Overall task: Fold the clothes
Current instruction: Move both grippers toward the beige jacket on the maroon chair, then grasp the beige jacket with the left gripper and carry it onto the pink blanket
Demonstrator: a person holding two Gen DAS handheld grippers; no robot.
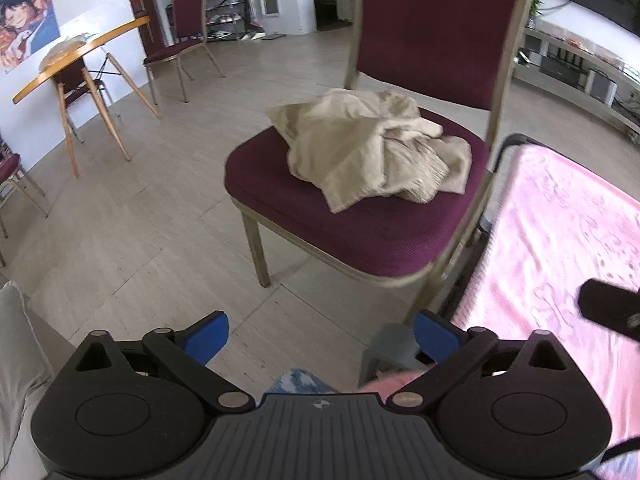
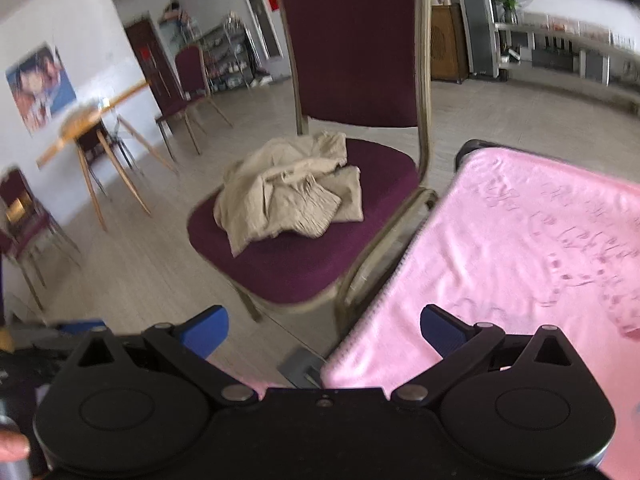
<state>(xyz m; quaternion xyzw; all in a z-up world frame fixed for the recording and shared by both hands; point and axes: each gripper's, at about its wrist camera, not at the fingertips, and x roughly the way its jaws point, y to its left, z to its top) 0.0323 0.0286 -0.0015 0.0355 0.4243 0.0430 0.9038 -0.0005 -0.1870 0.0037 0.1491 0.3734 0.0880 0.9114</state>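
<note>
The room around me is wide and pale, with a light tiled floor (image 1: 152, 216), a white wall carrying a poster (image 1: 24, 40), a wooden table (image 1: 80, 52) with more maroon chairs by it, and shelving at the far end. Nearest on my right runs the bench (image 2: 520, 248), covered in a pink embossed cloth, flat and bare where I can see it; I judge it is meant as the folding surface. Just beside its edge stands a maroon chair (image 1: 360, 232) with a gold frame, its seat facing me. The beige garment (image 1: 368, 152) lies crumpled in a heap on that seat, sleeves and ribbed hem tangled, nothing folded yet. It seems parked there simply as a waiting pile, within easy reach of the bench. My left hand-held gripper (image 1: 322, 334) hangs over the floor short of the chair, blue pads spread apart and gripping nothing. My right hand-held gripper (image 2: 324, 330) is released too, poised above the bench's near corner, pointing toward the garment. Both views are slightly blurred.
</note>
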